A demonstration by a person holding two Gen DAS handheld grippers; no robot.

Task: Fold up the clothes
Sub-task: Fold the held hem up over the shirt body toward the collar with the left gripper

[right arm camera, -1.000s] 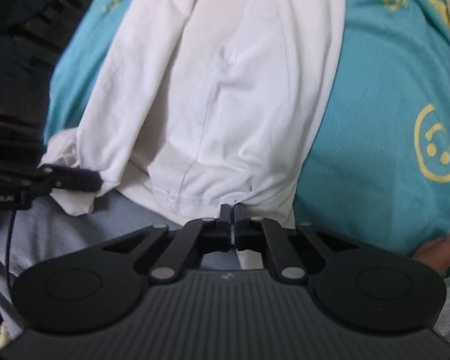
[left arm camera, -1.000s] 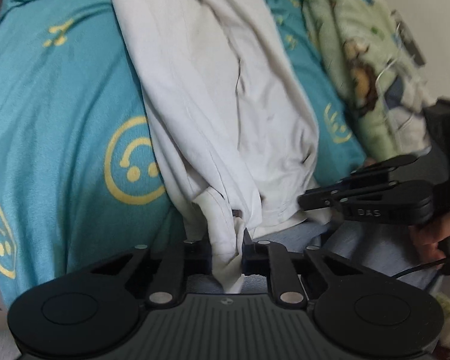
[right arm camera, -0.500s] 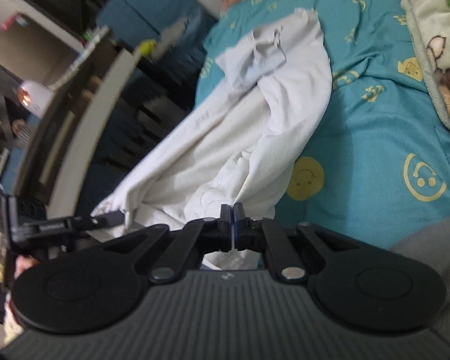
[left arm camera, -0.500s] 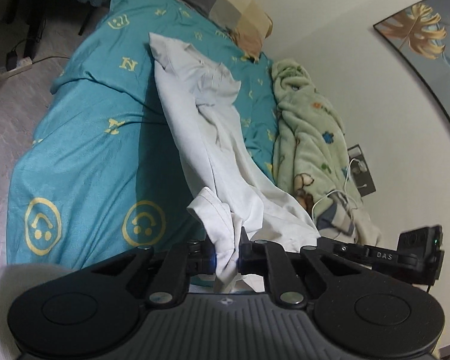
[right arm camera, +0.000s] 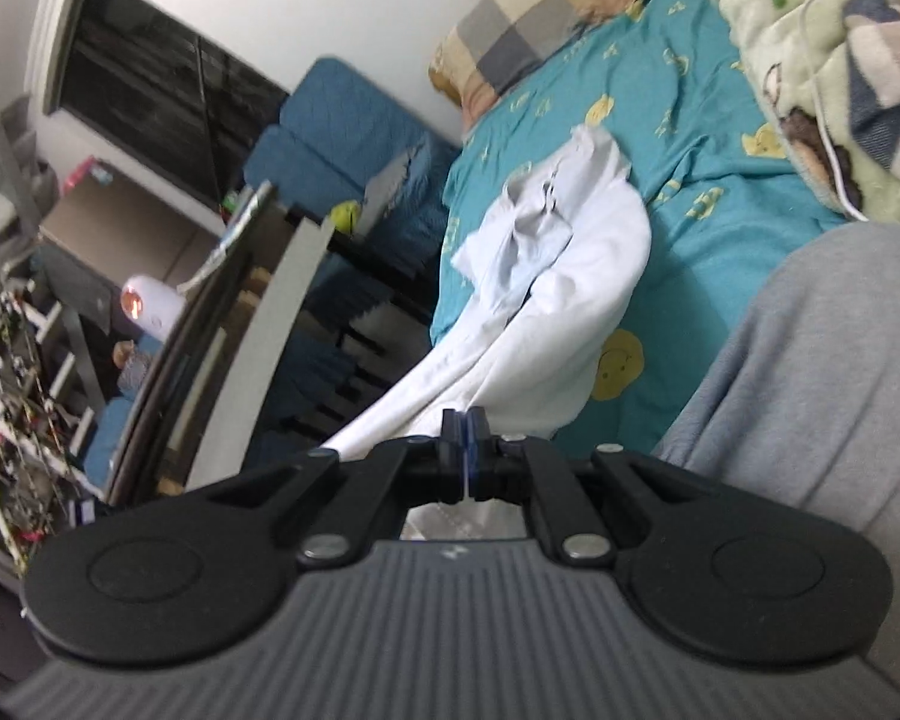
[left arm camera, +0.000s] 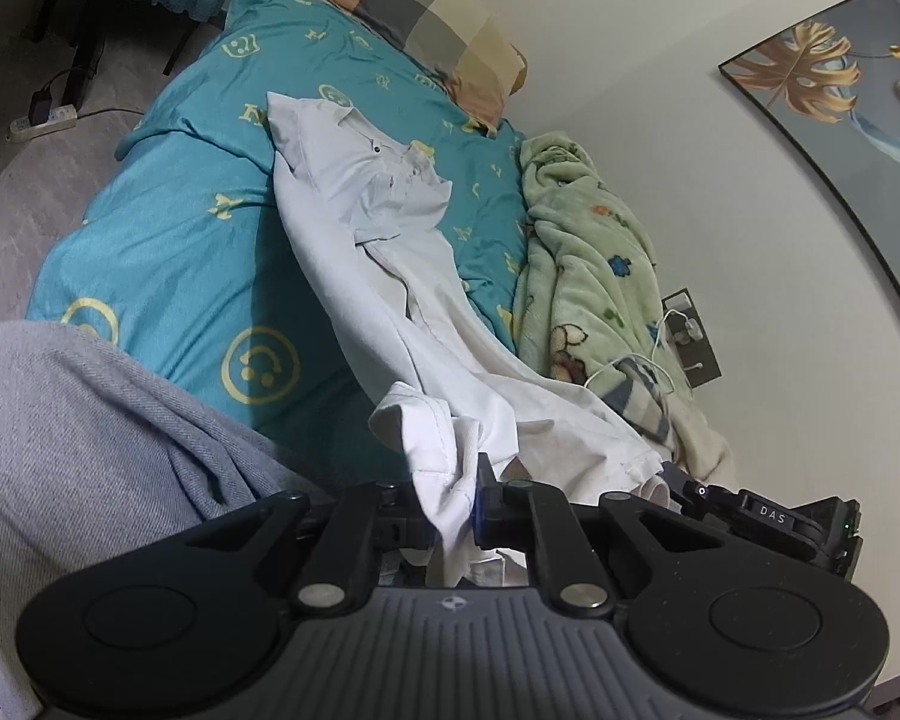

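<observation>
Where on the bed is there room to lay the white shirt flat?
Bare teal sheet lies between the white shirt and the bed's floor-side edge, below the checked pillow. The wall side is crowded: the green blanket and a white cable.

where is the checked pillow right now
In the left wrist view the checked pillow lies at the far head end of the teal bed sheet, against the wall, just beyond the white shirt's collar.
</observation>
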